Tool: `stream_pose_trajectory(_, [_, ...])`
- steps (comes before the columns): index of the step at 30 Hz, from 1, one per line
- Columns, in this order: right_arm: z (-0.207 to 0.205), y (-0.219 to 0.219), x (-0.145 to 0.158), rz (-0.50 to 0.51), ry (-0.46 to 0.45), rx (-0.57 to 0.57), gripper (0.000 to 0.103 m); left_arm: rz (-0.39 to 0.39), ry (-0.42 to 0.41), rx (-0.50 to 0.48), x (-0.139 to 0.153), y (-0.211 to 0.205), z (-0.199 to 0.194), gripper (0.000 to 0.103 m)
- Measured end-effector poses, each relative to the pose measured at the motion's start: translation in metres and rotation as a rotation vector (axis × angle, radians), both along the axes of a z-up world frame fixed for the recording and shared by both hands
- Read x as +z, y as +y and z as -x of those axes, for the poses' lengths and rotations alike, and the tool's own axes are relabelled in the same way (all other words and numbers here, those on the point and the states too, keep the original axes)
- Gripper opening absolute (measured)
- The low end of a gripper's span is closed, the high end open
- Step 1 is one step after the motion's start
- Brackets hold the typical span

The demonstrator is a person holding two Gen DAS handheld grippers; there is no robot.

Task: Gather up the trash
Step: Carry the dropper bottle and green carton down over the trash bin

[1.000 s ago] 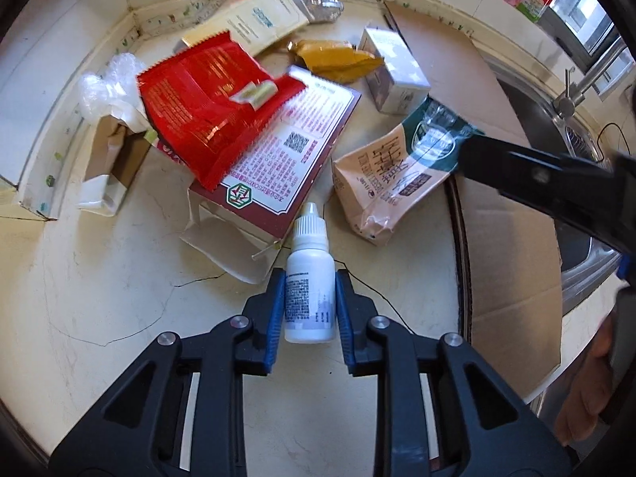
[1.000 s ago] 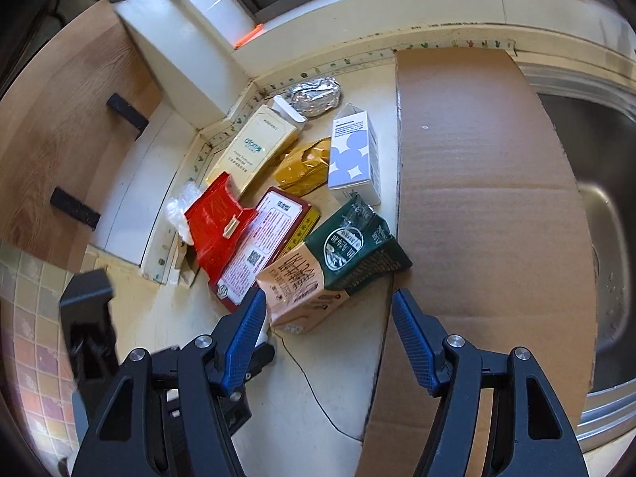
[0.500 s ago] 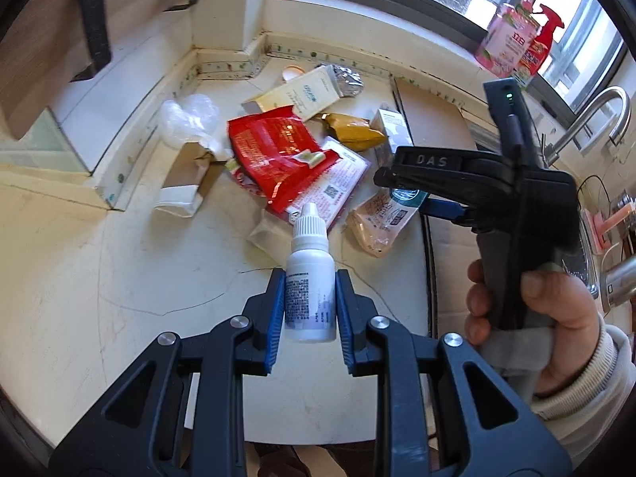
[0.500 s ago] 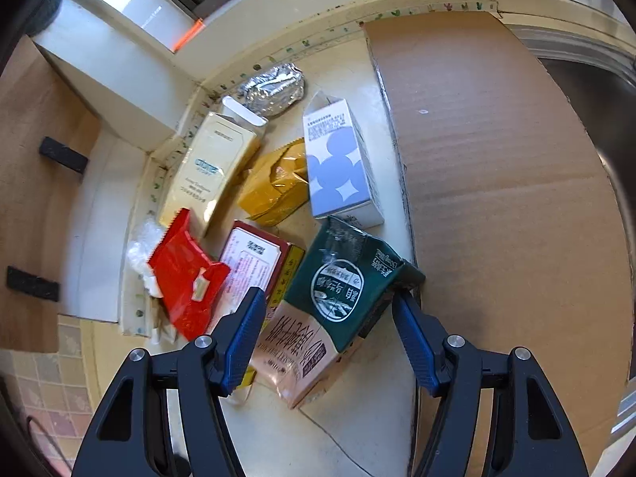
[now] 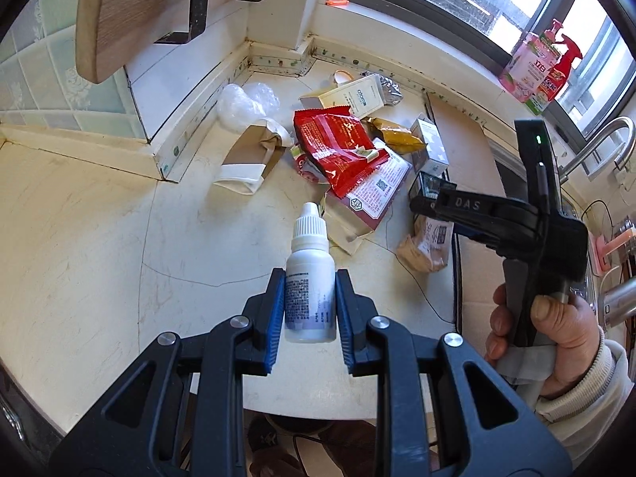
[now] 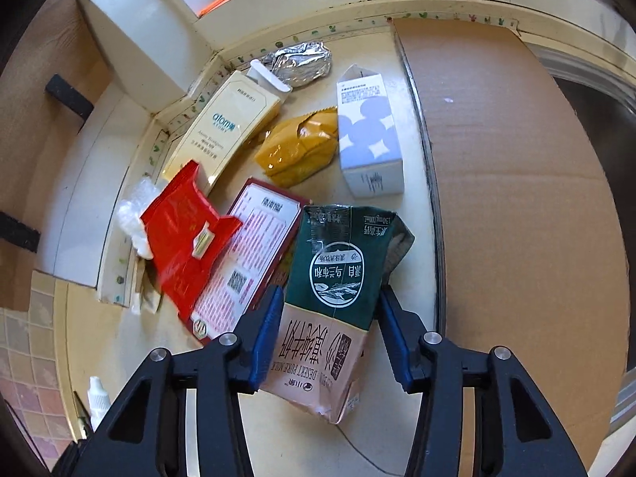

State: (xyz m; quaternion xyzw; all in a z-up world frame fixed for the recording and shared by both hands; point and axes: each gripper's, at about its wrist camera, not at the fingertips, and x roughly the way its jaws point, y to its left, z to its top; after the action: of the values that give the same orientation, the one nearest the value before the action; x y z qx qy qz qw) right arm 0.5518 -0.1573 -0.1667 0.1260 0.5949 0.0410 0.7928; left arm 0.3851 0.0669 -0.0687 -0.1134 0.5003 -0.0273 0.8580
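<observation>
Two tongs: both at work on trash.
Left tongs (image 5: 310, 310): clamped on dropper bottle (image 5: 309, 278), lower centre.
Right tongs (image 6: 328, 334): wide, straddling milk carton (image 6: 338, 290) on counter (image 6: 397, 437), lower centre.
Advice: squeeze carton mid-body, evenly.

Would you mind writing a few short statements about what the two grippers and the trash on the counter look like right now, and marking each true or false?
1. The left gripper is shut on the white dropper bottle. True.
2. The right gripper is clamped tight on the blue-dotted carton. False: it is open, its fingers either side of the green and pink milk carton; whether they touch it is unclear.
3. The red snack wrapper lies partly on the red-bordered printed box. True.
4. The crumpled foil sits on the cardboard sheet. False: it lies on the counter near the back wall, left of the cardboard sheet.
5. The dropper bottle's cap is off. False: the white cap is on.
</observation>
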Motion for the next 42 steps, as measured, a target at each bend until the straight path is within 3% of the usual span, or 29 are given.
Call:
stream_pose_trajectory(10, [0.094,-0.013,0.046,-0.049,-0.089,0.010,0.043,-0.002,-0.057,-0.144,0.025,-0.018,0.040,0.021])
stream_pose_trajectory(18, [0.203,-0.022,0.080,-0.054,-0.167,-0.036,0.043,0.022,-0.046,-0.298,0.022,-0.034,0.095,0.021])
stream_pose_trajectory(29, [0.325,-0.024,0.082,0.028,-0.191,0.016,0.043,0.024,-0.015,-0.419,0.004,-0.062,0.157,0.021])
stream_pose_trajectory(36, [0.363,-0.037,0.077,0.031,-0.182,0.064,0.043,0.008,0.022,-0.408,-0.011,-0.078,0.189,0.021])
stream_pose_trajectory(42, [0.396,-0.065,0.055,0.012,-0.143,0.078,0.043,-0.006,0.092,-0.407,-0.052,-0.108,0.216,0.021])
